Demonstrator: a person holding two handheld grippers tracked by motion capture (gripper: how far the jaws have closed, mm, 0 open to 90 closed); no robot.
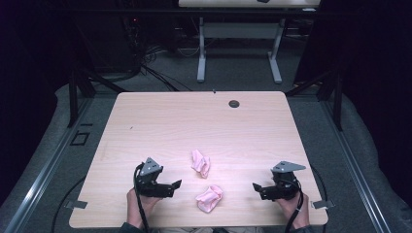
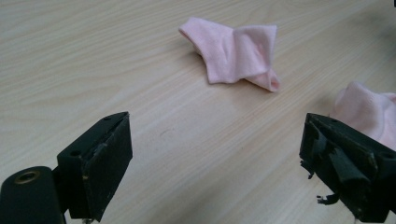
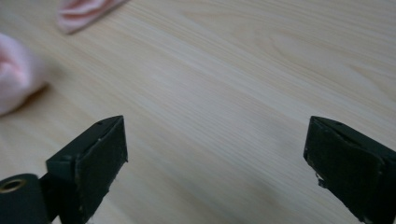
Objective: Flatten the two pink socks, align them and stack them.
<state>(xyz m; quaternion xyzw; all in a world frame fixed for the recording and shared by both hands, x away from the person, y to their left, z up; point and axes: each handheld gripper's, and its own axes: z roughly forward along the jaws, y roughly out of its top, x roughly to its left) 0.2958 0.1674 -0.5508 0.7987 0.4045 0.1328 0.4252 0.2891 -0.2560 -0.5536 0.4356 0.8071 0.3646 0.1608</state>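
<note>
Both grippers stand wide apart and empty: the left gripper (image 1: 176, 184) and right gripper (image 1: 256, 187) face each other across the table (image 1: 160, 121). Between them lies one pink sock (image 1: 209, 198); another pink sock (image 1: 200, 163) rests just beyond, unobstructed.

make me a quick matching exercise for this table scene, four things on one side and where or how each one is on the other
Things:
1. left tool
2. right tool
3. farther pink sock
4. round grommet

Places or states:
A. set in the table near its far edge
B. open, at the near right, pointing inward
C. crumpled near the table's middle
D. open, at the near left, nearer pink sock beside it

Pairs: 1-D, 2-B, 3-C, 4-A
</note>
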